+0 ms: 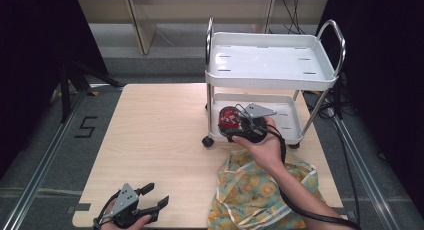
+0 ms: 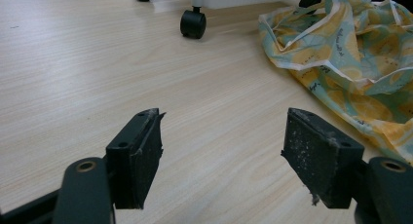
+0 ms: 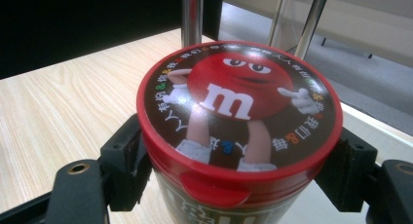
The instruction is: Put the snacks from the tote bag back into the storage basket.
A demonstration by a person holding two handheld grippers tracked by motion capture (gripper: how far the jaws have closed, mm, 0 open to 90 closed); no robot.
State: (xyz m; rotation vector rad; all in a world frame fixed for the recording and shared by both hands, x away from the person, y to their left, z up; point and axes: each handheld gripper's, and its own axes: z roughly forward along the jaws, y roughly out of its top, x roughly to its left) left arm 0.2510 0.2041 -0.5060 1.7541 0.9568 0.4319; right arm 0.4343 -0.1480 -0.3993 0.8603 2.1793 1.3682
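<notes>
Our right claw (image 3: 234,160) clamps the round red-lidded candy tub (image 3: 238,121) upright at centre frame to shelve it on the white cart (image 1: 300,132), while our left claw (image 1: 150,202) idles open at the lower left.

A light wooden desk (image 1: 160,140) carries a white two-tier trolley (image 1: 270,60) on castors at its far right, and a crumpled yellow-patterned cloth bag (image 1: 260,185) near the front right edge.
</notes>
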